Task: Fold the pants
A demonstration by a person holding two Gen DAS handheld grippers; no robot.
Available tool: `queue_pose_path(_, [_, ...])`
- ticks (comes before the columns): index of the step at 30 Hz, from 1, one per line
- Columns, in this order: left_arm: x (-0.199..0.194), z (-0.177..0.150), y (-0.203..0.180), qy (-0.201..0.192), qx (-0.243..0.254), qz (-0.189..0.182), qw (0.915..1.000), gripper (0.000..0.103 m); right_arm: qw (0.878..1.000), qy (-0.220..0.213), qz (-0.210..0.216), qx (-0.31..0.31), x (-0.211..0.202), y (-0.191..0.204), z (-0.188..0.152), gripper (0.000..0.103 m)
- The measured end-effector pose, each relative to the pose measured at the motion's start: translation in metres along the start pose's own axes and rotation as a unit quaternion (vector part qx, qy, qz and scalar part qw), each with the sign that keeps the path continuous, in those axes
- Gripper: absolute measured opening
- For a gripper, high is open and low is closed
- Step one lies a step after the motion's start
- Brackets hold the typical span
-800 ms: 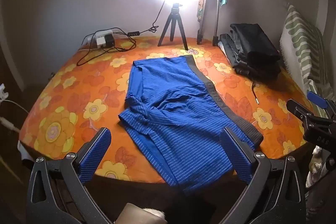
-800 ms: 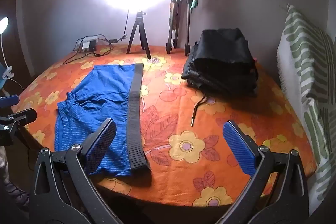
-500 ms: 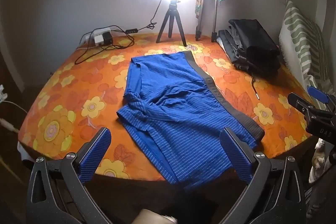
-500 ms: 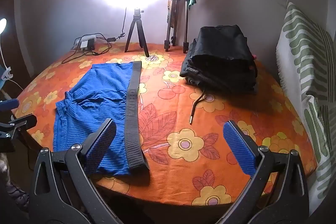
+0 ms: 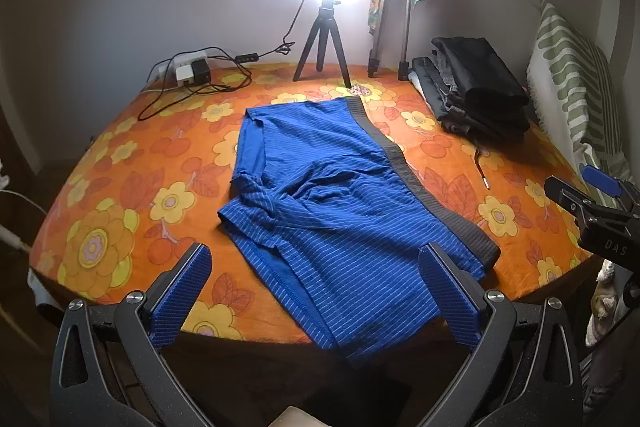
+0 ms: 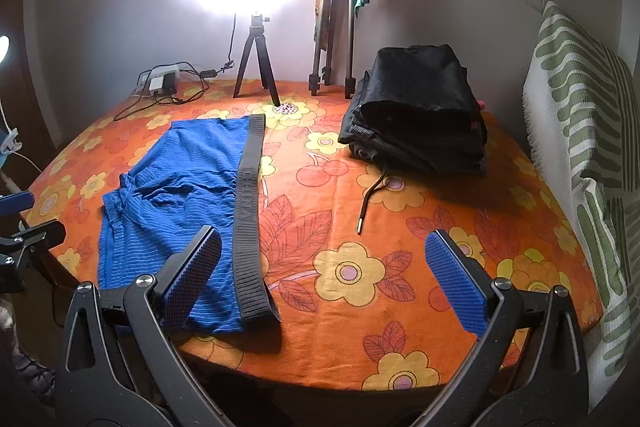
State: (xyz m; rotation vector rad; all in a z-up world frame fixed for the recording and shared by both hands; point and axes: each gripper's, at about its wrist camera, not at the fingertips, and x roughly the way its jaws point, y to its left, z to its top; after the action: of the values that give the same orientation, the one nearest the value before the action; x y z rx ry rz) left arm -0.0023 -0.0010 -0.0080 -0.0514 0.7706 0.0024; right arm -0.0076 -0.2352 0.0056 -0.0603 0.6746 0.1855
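Pants (image 5: 320,195) are lying flat mid-frame on the tablecloth (image 5: 120,195), waistband (image 5: 416,179) running lower right to upper centre, nearest the left gripper (image 5: 316,291); right gripper (image 6: 324,283) hovering alongside, both spread wide, gripping nothing.

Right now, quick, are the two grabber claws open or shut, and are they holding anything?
Left gripper: open, holding nothing, above the blue striped pants.
Right gripper: open, holding nothing.
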Motion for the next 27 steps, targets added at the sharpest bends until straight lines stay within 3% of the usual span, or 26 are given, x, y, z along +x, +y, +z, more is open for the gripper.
queue_pose_path(27, [0.0007,-0.0031,0.0018,-0.005,0.004,-0.004,1.0000,0.103,1.000,0.003,0.000,0.001,0.0017,-0.0003,-0.0051,0.103])
